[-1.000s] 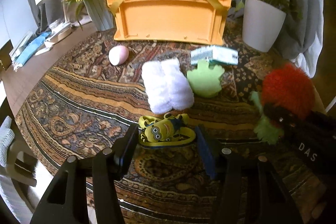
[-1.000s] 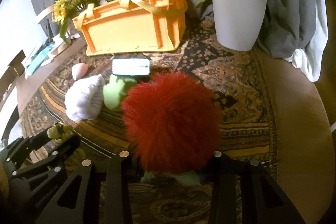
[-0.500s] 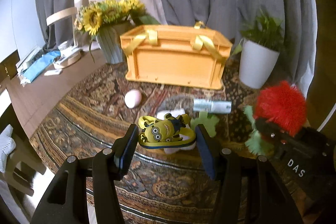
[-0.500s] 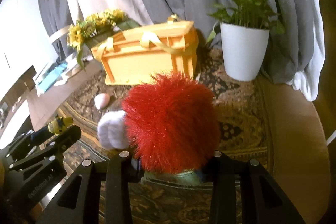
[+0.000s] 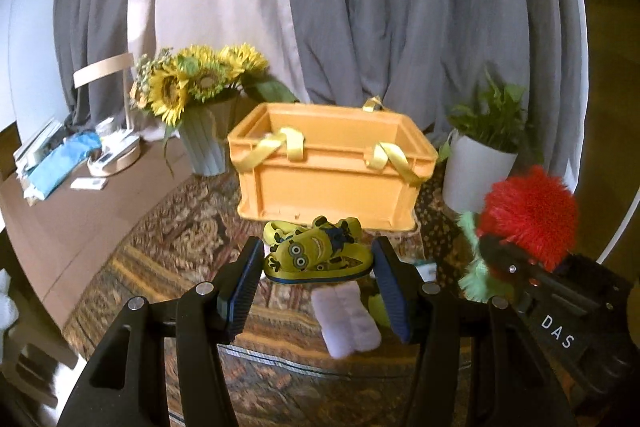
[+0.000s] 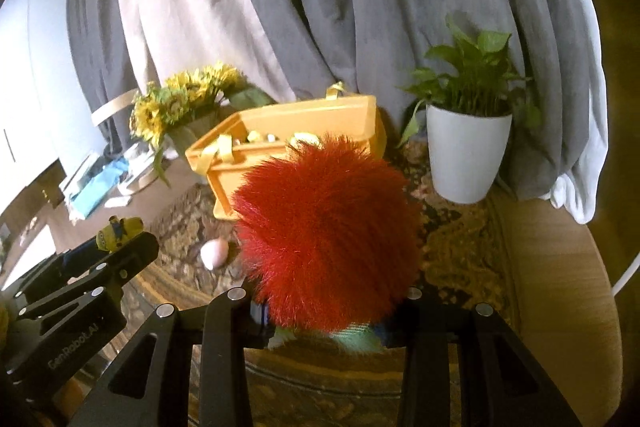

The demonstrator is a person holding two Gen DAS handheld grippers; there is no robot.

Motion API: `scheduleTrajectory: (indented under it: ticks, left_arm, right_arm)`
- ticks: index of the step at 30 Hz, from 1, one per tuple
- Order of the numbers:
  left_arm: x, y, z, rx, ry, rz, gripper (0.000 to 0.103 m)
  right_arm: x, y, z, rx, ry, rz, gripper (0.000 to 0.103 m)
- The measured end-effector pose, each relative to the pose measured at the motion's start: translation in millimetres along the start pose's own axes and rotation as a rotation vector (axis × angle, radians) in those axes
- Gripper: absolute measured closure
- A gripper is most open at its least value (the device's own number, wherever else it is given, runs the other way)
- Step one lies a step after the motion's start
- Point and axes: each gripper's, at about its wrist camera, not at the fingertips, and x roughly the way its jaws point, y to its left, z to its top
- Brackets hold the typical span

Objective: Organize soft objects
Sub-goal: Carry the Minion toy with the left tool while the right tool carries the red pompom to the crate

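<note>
At centre frame in my left view sat the orange crate (image 5: 332, 171) on the patterned rug (image 5: 172, 251). Lower right, my right gripper (image 6: 326, 323) pinched the red fuzzy toy (image 6: 326, 247). Below the crate, my left gripper (image 5: 316, 267) clamped the yellow minion slippers (image 5: 316, 255).

Legible text, two items only.

1. "DAS" in white capitals on the black body of the right gripper (image 5: 500, 259), seen in the left wrist view at lower right.
2. "GenRobot.AI" in pale letters on the black body of the left gripper (image 6: 120, 247), seen in the right wrist view at lower left, running diagonally.

No other readable labels, numbers or signs.
</note>
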Motion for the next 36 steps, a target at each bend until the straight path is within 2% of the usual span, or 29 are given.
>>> scheduleTrajectory:
  ticks: [13,20,30,36]
  left_arm:
    - [18.6,42.4,59.7,0.063,-0.097,-0.101,0.048]
    - [32.0,56.0,87.2,0.110,-0.124,-0.158,0.048]
    - [64.3,61.2,124.3,0.123,-0.160,-0.219,0.048]
    - [96.5,59.2,142.3,0.126,-0.158,-0.232,0.048]
  right_arm:
    - [17.5,48.8,49.7,0.027,-0.094,-0.075,0.065]
    - [26.8,69.7,71.8,0.037,-0.152,-0.128,0.065]
    - [50.9,77.5,108.8,0.017,-0.178,-0.176,0.065]
    - [82.3,72.9,130.4,0.012,-0.163,-0.190,0.065]
